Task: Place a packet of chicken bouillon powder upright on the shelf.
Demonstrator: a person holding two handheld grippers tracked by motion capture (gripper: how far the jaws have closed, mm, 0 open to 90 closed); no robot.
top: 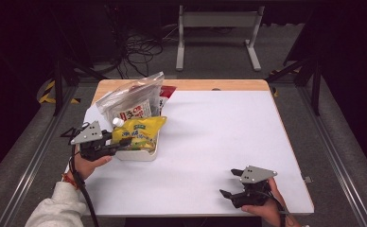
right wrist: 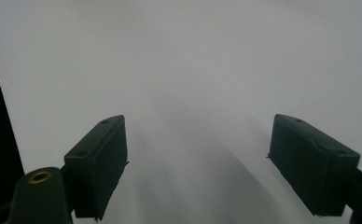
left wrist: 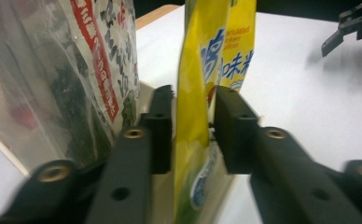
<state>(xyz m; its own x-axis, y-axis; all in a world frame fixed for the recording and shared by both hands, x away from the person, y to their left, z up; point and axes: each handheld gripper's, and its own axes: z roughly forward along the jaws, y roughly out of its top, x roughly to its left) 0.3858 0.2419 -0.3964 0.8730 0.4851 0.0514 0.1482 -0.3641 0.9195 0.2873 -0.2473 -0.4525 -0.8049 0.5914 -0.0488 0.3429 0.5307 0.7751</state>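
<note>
Left gripper view: left claw (left wrist: 194, 133) nearly closed on yellow packet (left wrist: 216, 60), upright between jaws, gap remaining at right pad. Right claw (right wrist: 195, 158) wide open, empty, well apart.

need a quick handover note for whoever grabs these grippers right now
Left gripper: jaws around the yellow snack bag, which stands in the white tray; whether the pads press on it can't be told.
Right gripper: open, holding nothing, over the white table at the near right.
Clear zip bag with printed packets leans in the tray behind the yellow bag.
Done: the left gripper has reached the yellow bag.
Left: probably grip it firmly and lift it out.
</note>
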